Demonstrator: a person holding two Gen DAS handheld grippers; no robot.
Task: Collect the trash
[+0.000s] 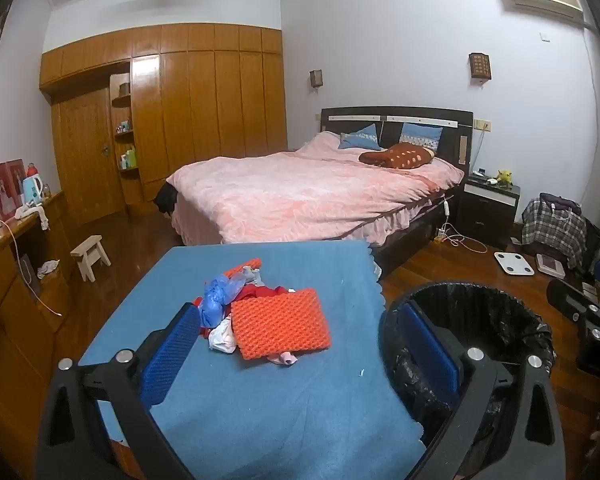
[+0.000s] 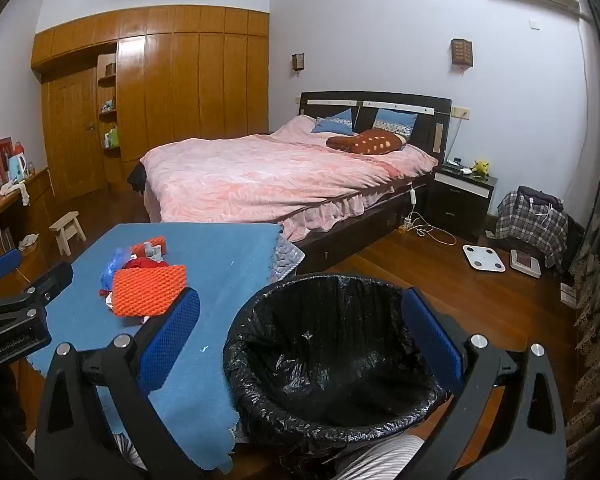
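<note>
Along the left wall runs a wooden counter (image 1: pixel 4 240) carrying a pale blue electric kettle (image 1: pixel 33 189), and on the dark wooden floor just beside it stands a small pale wooden stool (image 1: pixel 90 254). Next comes a table covered by a blue cloth (image 1: pixel 268 400), on which the trash sits in a loose heap: a crumpled blue plastic bag (image 1: pixel 216 300), some red scraps (image 1: pixel 262 291), white crumpled bits (image 1: pixel 222 338), and a flat orange textured foam sheet (image 1: pixel 280 322) lying on top at the near side, with a smaller orange foam piece (image 1: pixel 244 266) at the far side. The left gripper (image 1: pixel 300 344) hangs over the cloth with its blue-padded jaws spread wide and nothing between them, its left finger near the heap but apart from it. Beyond the table stands a bed with a pink quilt (image 2: pixel 260 176) and a dark headboard. To the right of the table, touching its edge, stands a round bin lined with a black plastic bag (image 2: pixel 332 360), with no trash visible inside it. The right gripper (image 2: pixel 300 332) hovers over the bin with its jaws likewise wide apart and empty. Farther right, a white bathroom scale (image 2: pixel 483 258) lies on the floor.
</note>
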